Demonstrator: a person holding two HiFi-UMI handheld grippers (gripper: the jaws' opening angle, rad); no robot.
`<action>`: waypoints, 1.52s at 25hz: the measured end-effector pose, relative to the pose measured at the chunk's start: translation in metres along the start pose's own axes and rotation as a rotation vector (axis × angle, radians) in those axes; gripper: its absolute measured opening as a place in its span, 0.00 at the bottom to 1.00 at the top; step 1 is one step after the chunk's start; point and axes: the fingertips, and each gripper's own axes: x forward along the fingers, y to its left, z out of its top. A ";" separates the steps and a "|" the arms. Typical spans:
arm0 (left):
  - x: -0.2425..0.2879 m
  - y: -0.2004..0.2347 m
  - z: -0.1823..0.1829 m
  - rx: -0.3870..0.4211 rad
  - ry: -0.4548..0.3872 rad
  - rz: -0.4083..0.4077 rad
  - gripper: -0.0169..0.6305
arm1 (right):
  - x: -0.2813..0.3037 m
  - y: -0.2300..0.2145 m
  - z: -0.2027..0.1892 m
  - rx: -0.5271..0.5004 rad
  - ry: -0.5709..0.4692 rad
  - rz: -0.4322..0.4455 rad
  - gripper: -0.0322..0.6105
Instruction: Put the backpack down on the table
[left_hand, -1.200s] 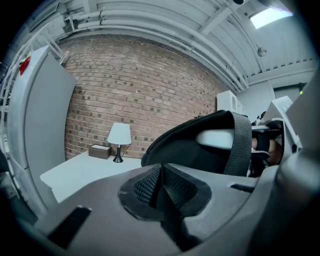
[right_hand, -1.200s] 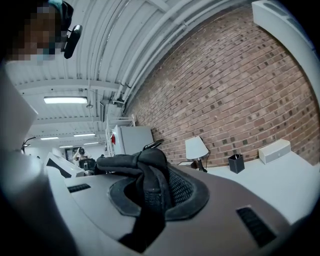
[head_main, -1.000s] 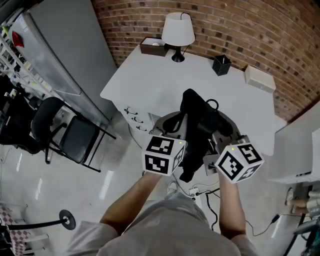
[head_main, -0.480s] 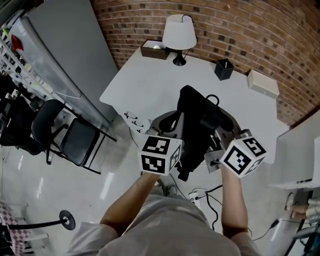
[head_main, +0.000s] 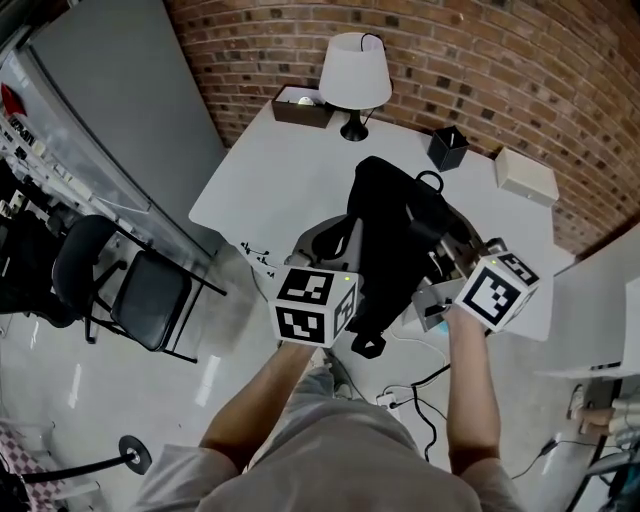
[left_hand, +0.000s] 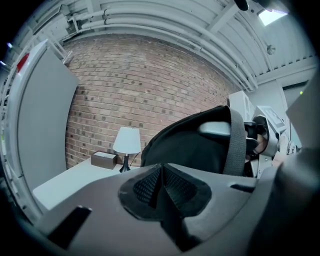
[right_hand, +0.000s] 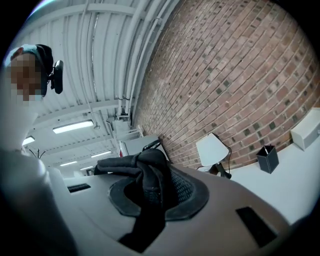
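Observation:
A black backpack (head_main: 395, 235) hangs in the air between my two grippers, its upper part over the near edge of the white table (head_main: 285, 170) and its lower end over the floor. My left gripper (head_main: 350, 248) is shut on a fold of its black fabric (left_hand: 162, 187), with the pack's bulk (left_hand: 195, 145) and a grey strap (left_hand: 237, 147) just ahead. On the pack's right side, my right gripper (head_main: 442, 268) is shut on a bunched black strap (right_hand: 149, 182). Both sets of fingertips are hidden under the marker cubes in the head view.
At the table's far edge by the brick wall stand a white lamp (head_main: 354, 70), a brown box (head_main: 300, 104), a black pen cup (head_main: 447, 148) and a white box (head_main: 525, 176). A black chair (head_main: 125, 285) and a grey partition (head_main: 110, 90) are left; cables (head_main: 410, 385) lie on the floor.
Both grippers have carried the backpack forward, away from the person. More of the pack now lies over the table's near edge.

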 end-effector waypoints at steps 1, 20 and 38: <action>0.005 0.005 0.001 -0.001 0.001 -0.005 0.05 | 0.006 -0.006 0.000 0.013 -0.002 -0.004 0.14; 0.077 0.042 0.001 -0.019 0.065 -0.206 0.05 | 0.062 -0.078 0.011 0.107 -0.079 -0.172 0.14; 0.118 0.033 -0.008 -0.014 0.107 -0.302 0.05 | 0.058 -0.136 0.016 0.097 -0.100 -0.292 0.14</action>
